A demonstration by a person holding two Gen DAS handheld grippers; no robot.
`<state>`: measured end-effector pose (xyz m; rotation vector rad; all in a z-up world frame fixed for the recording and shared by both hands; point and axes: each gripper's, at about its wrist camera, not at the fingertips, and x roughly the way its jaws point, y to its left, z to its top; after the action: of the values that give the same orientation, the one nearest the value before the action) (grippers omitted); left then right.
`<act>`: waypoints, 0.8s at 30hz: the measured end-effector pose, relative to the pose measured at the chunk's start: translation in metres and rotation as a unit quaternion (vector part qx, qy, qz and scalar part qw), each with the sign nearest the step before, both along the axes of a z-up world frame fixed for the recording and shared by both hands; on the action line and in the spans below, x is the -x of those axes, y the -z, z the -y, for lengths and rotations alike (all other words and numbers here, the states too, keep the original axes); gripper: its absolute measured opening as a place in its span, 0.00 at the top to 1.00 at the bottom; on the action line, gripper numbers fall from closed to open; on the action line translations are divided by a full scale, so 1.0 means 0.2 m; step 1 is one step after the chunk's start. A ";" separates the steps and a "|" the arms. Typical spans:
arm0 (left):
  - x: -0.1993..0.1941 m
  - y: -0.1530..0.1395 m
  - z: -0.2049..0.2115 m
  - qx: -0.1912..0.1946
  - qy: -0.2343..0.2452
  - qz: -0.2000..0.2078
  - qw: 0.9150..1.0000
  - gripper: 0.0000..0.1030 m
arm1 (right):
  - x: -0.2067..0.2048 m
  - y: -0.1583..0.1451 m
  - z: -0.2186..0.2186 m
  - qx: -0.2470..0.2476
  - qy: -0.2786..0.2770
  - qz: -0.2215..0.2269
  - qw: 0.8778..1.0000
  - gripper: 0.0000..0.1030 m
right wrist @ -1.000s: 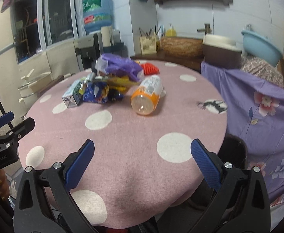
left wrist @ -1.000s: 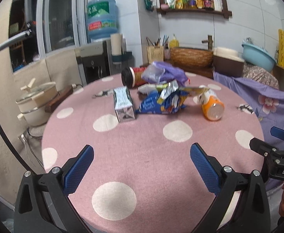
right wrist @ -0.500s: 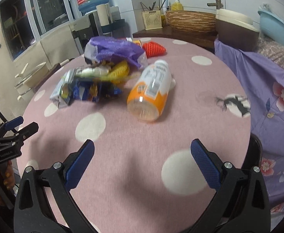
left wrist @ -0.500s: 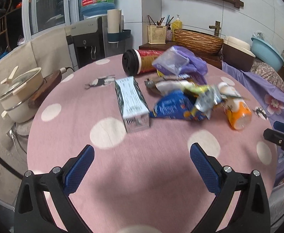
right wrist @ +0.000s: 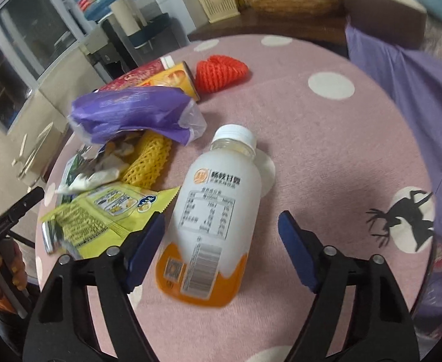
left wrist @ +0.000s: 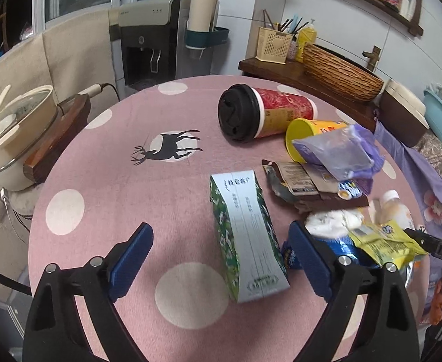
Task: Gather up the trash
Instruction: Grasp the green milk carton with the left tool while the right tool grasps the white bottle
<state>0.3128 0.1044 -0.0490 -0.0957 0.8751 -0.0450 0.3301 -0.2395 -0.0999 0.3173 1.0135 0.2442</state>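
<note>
Trash lies on a round pink polka-dot table [left wrist: 106, 199]. My left gripper [left wrist: 221, 259] is open, its jaws either side of the near end of a green and white carton [left wrist: 245, 235] lying on the cloth. My right gripper [right wrist: 221, 244] is open around the orange base of a white drink bottle [right wrist: 211, 208] lying on its side. Beyond lie a red cup with black lid [left wrist: 263, 114], a yellow cup [left wrist: 308, 138], a purple plastic bag [right wrist: 130, 111], a yellow-green wrapper [right wrist: 106, 214], yellow foam netting [right wrist: 148, 160] and red foam netting [right wrist: 221, 72].
A cream pot [left wrist: 12, 132] on a wooden board stands left of the table. A water dispenser [left wrist: 151, 48] and a counter with a wicker basket [left wrist: 341, 72] are behind. Purple floral cloth [right wrist: 417, 105] drapes at the right.
Both grippers have moved forward and down over the table. The left now straddles the carton's end, the right now straddles the bottle's base. Both stay open.
</note>
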 end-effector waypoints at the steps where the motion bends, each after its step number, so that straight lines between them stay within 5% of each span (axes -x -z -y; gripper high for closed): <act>1: -0.01 0.00 0.00 0.003 0.000 -0.003 1.000 0.14 | -0.02 0.01 0.00 -0.009 -0.001 -0.009 1.000 0.26; 9: -0.11 0.07 0.04 0.002 0.007 -0.036 0.999 0.17 | -0.14 0.10 -0.07 -0.023 -0.010 -0.071 0.997 0.31; 17: -0.19 0.12 0.06 0.012 0.005 -0.062 0.998 0.21 | -0.15 0.11 -0.07 -0.028 -0.010 -0.070 0.997 0.39; 24: -0.27 0.21 0.12 -0.025 0.010 -0.089 0.996 0.27 | -0.05 0.09 0.01 -0.032 0.003 -0.051 0.998 0.40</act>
<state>0.3669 0.0803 -0.0901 -0.0447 1.0552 -0.0328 0.3393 -0.2423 -0.1177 0.3949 1.1058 0.2571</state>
